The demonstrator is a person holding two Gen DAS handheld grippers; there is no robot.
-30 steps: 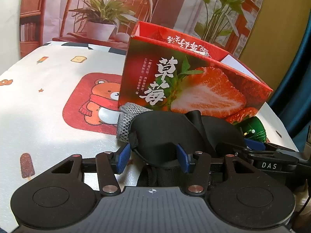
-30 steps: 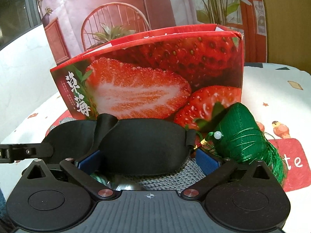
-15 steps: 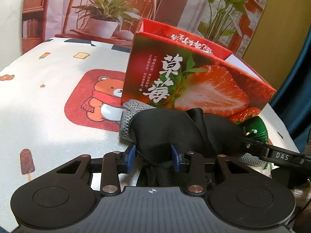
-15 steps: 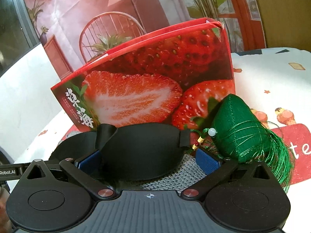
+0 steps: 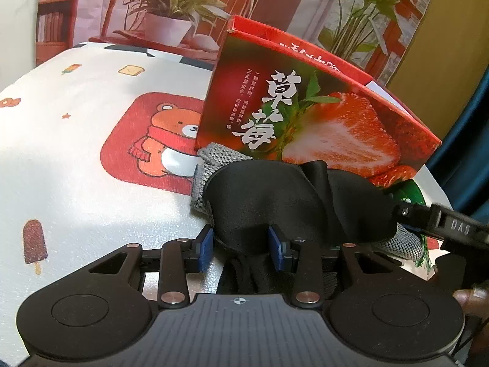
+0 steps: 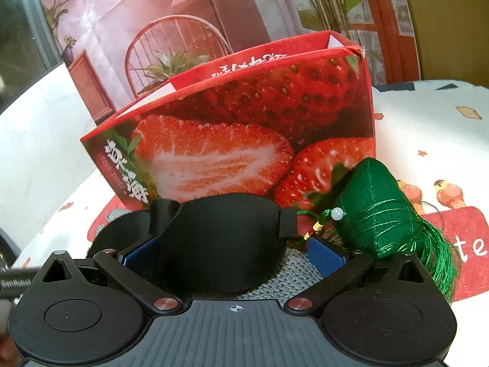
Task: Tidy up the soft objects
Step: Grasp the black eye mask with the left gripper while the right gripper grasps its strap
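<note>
Black eye mask (image 5: 293, 202) | left gripper (image 5: 241, 246) now clamps it | right gripper (image 6: 235, 253) released

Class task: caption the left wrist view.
Left gripper pinching black eye mask before strawberry box.

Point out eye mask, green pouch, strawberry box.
eye mask (image 6: 220, 244), right wrist view, centre of near cup
green pouch (image 6: 379, 211), right wrist view, fabric body
strawberry box (image 5: 305, 122), left wrist view, printed front face
</note>
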